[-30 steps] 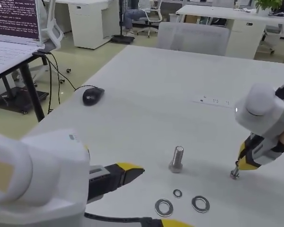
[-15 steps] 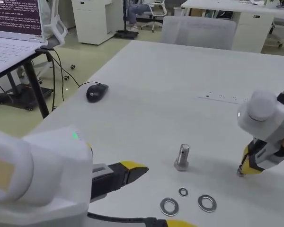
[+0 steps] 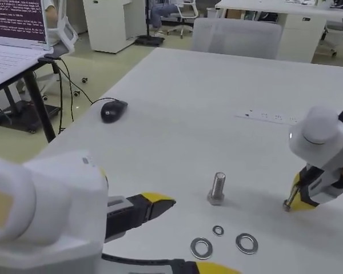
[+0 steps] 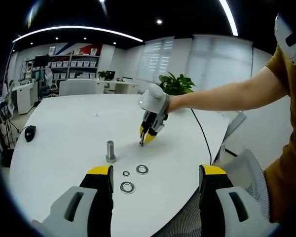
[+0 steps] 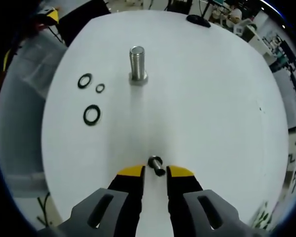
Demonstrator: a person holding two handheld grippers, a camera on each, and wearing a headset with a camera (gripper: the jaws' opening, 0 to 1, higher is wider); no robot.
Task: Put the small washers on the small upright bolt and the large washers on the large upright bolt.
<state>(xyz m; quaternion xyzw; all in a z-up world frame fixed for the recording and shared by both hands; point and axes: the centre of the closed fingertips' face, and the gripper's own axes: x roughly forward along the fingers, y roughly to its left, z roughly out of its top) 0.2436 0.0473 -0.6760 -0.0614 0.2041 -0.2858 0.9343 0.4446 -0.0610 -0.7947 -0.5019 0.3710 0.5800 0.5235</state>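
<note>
My right gripper [image 5: 156,171] pinched the small bolt [image 5: 156,165], tilted off upright, right of the large bolt [image 3: 216,188]. The small washer [image 3: 218,230] and large washers [image 3: 201,248] lay nearer my wide-open left gripper [image 4: 156,170], just ahead.

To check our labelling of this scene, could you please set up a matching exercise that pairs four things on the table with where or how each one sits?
Things:
1. large bolt
2. small bolt
3. small washer
4. computer mouse

States:
A. lying flat beside the large washers
B. tilted, held by the right gripper
C. far from the bolts, near the edge of the table
D. standing upright, nothing on it

Pairs: 1-D, 2-B, 3-A, 4-C.
</note>
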